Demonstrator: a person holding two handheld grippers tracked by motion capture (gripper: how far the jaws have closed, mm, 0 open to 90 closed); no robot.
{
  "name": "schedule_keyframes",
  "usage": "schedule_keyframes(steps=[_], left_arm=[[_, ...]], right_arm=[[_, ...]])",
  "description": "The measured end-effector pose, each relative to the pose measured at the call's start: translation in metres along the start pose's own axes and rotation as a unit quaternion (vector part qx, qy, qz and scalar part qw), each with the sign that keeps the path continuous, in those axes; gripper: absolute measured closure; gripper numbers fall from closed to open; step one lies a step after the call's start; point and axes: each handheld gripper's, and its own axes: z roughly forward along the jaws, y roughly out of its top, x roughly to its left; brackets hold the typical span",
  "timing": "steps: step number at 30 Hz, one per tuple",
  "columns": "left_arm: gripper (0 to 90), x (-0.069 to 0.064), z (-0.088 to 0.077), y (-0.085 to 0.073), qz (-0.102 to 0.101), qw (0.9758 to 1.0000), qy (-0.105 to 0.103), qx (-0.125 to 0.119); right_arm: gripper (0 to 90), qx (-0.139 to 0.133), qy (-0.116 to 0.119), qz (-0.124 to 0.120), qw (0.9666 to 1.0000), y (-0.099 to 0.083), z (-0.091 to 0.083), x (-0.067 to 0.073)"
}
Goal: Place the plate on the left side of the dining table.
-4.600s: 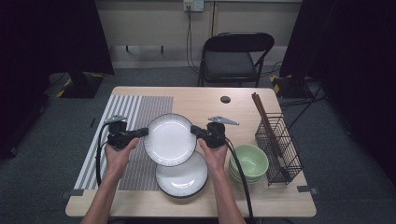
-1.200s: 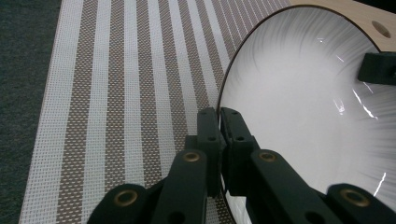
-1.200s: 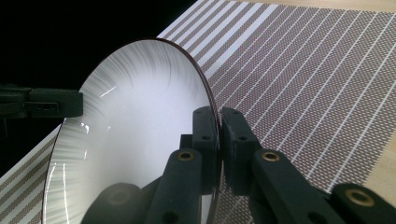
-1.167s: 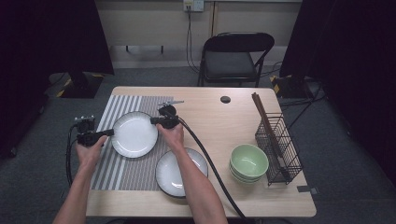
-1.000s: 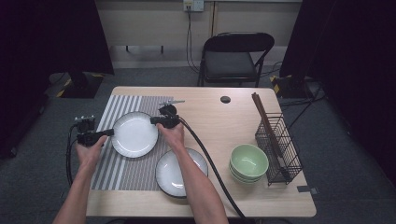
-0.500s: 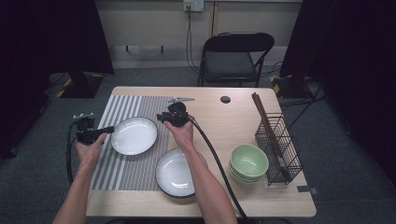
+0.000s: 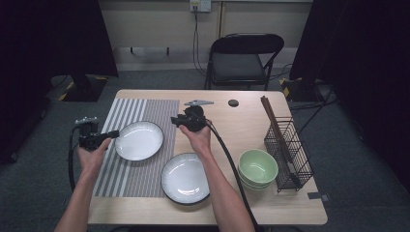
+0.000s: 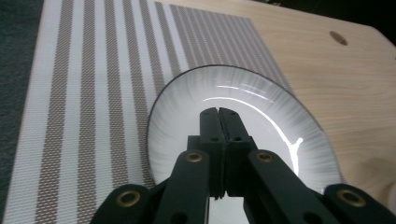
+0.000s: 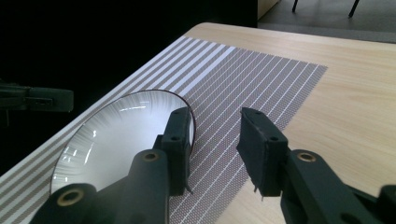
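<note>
A white plate with a dark rim [image 7: 142, 140] lies on the striped placemat [image 7: 128, 179] at the table's left. My left gripper [image 7: 116, 133] is shut, its jaws pressed flat together [image 8: 218, 111] with the tips over the plate's [image 8: 266, 102] left edge and nothing visible between them. My right gripper [image 7: 175, 121] is open a short way off the plate's right side, above the mat's right border. Its jaws [image 9: 217, 116] have just been opening and only the mat [image 9: 243, 79] shows between them. The plate's rim [image 9: 116, 135] lies behind one jaw.
A second white plate [image 7: 186, 178] sits at the front middle of the wooden table [image 7: 232, 130]. Stacked green bowls [image 7: 257, 166] and a black wire basket [image 7: 285, 150] holding chopsticks [image 7: 273, 125] are at the right. A small black disc [image 7: 233, 102] lies near the far edge.
The plate was carried from the middle to the placemat. In the last second the right gripper came off the plate's right rim, opened and drew away to the right. The left hand stayed put.
</note>
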Motion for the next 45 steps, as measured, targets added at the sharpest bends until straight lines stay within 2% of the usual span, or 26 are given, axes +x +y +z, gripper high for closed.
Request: schedule_keyframes(steps=[1,2,3,5,6,7,9,11,13,15,17,19,21,23,24,26,28,29,30,31,33,35,39,40,43,45], left_arm=[[88.1,0.000,0.000,0.000,0.000,1.0000,0.000,0.000],[85.5,-0.005,-0.003,-0.001,0.008,0.9998,-0.016,-0.006],[84.2,-0.011,-0.004,-0.001,0.023,0.9995,-0.022,-0.007],[84.9,-0.018,-0.005,-0.001,0.044,0.9989,-0.015,-0.004],[84.4,-0.018,-0.005,-0.001,0.044,0.9989,-0.015,-0.004],[83.4,-0.025,-0.007,-0.002,0.049,0.9984,-0.028,-0.008],[81.4,-0.033,-0.010,-0.004,0.055,0.9978,-0.035,-0.009],[80.1,-0.040,-0.013,-0.006,0.057,0.9971,-0.049,-0.015],[79.9,-0.044,-0.014,-0.007,0.062,0.9967,-0.050,-0.016],[78.1,-0.054,-0.016,-0.009,0.072,0.9953,-0.061,-0.022],[80.4,-0.061,-0.016,-0.010,0.083,0.9935,-0.075,-0.023],[80.3,-0.070,-0.017,-0.010,0.098,0.9915,-0.083,-0.024],[79.0,-0.072,-0.017,-0.010,0.101,0.9908,-0.087,-0.025],[78.3,-0.085,-0.018,-0.009,0.112,0.9886,-0.096,-0.027],[78.2,-0.085,-0.018,-0.009,0.112,0.9886,-0.096,-0.027],[78.2,-0.096,-0.016,-0.005,0.114,0.9859,-0.119,-0.028],[77.4,-0.102,-0.015,-0.004,0.119,0.9851,-0.120,-0.029],[75.4,-0.106,-0.014,-0.004,0.120,0.9848,-0.122,-0.027],[74.3,-0.113,-0.011,-0.003,0.123,0.9834,-0.131,-0.027],[73.7,-0.113,-0.011,-0.003,0.123,0.9834,-0.131,-0.027],[72.6,-0.125,-0.004,-0.003,0.128,0.9836,-0.125,-0.022],[71.4,-0.133,0.001,-0.003,0.130,0.9828,-0.130,-0.020],[67.9,-0.146,0.011,-0.002,0.137,0.9806,-0.139,-0.010],[67.8,-0.146,0.011,-0.002,0.137,0.9806,-0.139,-0.010],[67.3,-0.159,0.017,0.005,0.144,0.9780,-0.150,-0.012],[67.1,-0.164,0.019,0.006,0.148,0.9772,-0.151,-0.012]], right_arm=[[63.7,0.000,0.000,0.000,1.0000,0.000,0.000,0.000],[63.0,-0.006,-0.001,0.000,1.0000,0.002,-0.008,-0.001],[62.4,-0.007,-0.001,0.000,1.0000,0.002,-0.010,-0.002],[61.7,-0.007,-0.001,-0.002,1.0000,0.003,-0.016,-0.002],[61.0,-0.009,-0.001,-0.004,1.0000,0.003,-0.019,-0.003],[58.7,-0.011,-0.003,-0.003,0.9999,0.003,-0.023,-0.003],[58.6,-0.021,0.000,0.006,0.9998,0.003,-0.027,-0.004],[57.8,-0.020,-0.004,0.000,0.9998,0.003,-0.031,-0.003],[56.9,-0.022,-0.002,0.003,0.9998,0.003,-0.034,-0.004],[54.8,-0.021,-0.002,0.005,0.9998,0.004,-0.039,-0.003],[53.0,-0.023,0.009,0.008,0.9997,0.006,-0.045,-0.001],[52.1,-0.023,0.006,0.003,0.9997,0.007,-0.050,-0.001],[50.9,-0.025,0.009,0.007,0.9996,0.009,-0.055,-0.001],[49.4,-0.026,0.001,0.010,0.9996,0.010,-0.060,-0.002],[49.4,-0.026,0.001,0.010,0.9996,0.010,-0.060,-0.002],[48.9,-0.030,-0.005,0.015,0.9994,0.011,-0.068,-0.006],[48.8,-0.032,-0.004,0.016,0.9994,0.012,-0.072,-0.007],[48.6,-0.031,-0.008,0.010,0.9995,0.012,-0.079,-0.008],[48.6,-0.031,-0.012,0.006,0.9994,0.012,-0.082,-0.010],[48.6,-0.031,-0.016,0.005,0.9994,0.012,-0.085,-0.010],[49.0,-0.033,-0.019,-0.001,0.9993,0.011,-0.092,-0.014],[49.0,-0.031,-0.018,-0.001,0.9993,0.010,-0.098,-0.017],[47.9,-0.031,-0.020,-0.001,0.9993,0.009,-0.113,-0.024],[47.6,-0.031,-0.020,-0.001,0.9993,0.009,-0.117,-0.025],[46.2,-0.026,-0.027,-0.006,0.9993,0.008,-0.130,-0.028],[45.7,-0.027,-0.028,-0.009,0.9992,0.008,-0.135,-0.030]])
